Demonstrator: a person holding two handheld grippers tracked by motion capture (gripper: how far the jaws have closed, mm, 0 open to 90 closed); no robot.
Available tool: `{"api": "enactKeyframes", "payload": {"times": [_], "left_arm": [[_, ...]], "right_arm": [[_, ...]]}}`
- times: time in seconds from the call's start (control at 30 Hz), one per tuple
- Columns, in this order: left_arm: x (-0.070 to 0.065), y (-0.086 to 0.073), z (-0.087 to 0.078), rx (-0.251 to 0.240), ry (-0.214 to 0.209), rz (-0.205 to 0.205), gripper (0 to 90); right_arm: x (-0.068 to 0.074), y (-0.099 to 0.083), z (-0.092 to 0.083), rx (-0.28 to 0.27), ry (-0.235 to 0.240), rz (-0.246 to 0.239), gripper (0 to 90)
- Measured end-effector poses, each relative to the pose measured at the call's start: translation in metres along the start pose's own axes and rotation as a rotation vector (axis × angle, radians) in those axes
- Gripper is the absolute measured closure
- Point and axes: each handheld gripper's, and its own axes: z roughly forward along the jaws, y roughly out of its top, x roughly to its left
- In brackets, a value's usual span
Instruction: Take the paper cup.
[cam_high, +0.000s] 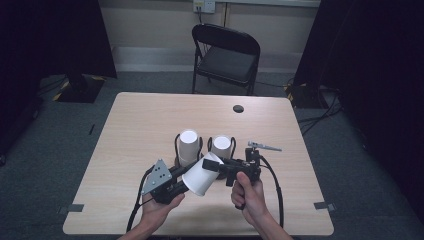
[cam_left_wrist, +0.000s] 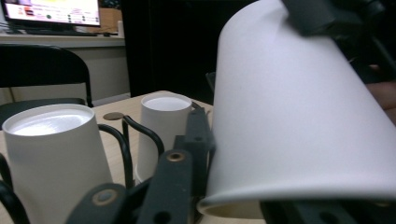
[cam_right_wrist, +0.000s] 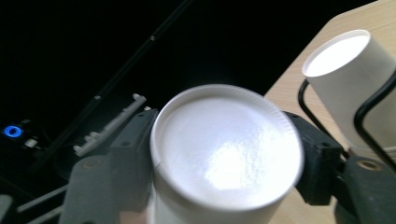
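I count three white cups: one (cam_high: 201, 176) held up off the table near its front edge, two standing mid-table, left (cam_high: 188, 145) and right (cam_high: 220, 146). Two wire holders, one (cam_high: 176, 150) per standing cup, the other (cam_high: 233, 147) beside it. Two grippers, left (cam_high: 184, 176) and right (cam_high: 216, 166). One table (cam_high: 140, 120), one hole (cam_high: 238, 108) near its back edge. One chair (cam_high: 226, 57) behind it.

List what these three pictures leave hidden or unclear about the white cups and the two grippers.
- Held cup: its inside; the high view shows its side, the right gripper view its closed base.
- Wire holders: bases hidden behind the held cup, high view.
- Right gripper: pad contact blurred, right gripper view.
- Left gripper: far jaw behind the cup, left gripper view.
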Motion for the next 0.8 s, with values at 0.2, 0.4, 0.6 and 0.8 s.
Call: {"api": "enactKeyframes", "payload": {"times": [0.2,0.4,0.6,0.8], "left_arm": [[0.0002,0.0014,-0.0021,0.017,-0.023,-0.005,84.7],[0.0037,0.0021,-0.0046,0.042,-0.045,-0.033,86.2],[0.0046,0.0010,-0.0067,0.064,-0.079,-0.048,86.2],[-0.0021,-0.0001,-0.0093,0.105,-0.121,-0.044,86.3]], "right_arm": [[-0.0012,-0.0013,-0.0007,-0.023,-0.011,-0.046,28.0],[-0.0005,-0.0015,-0.0014,-0.024,-0.050,-0.104,23.5],[-0.0010,0.0004,-0.0038,-0.026,-0.079,-0.140,19.8],[0.0000,0.0017,-0.0064,-0.019,-0.116,-0.186,19.0]]}}
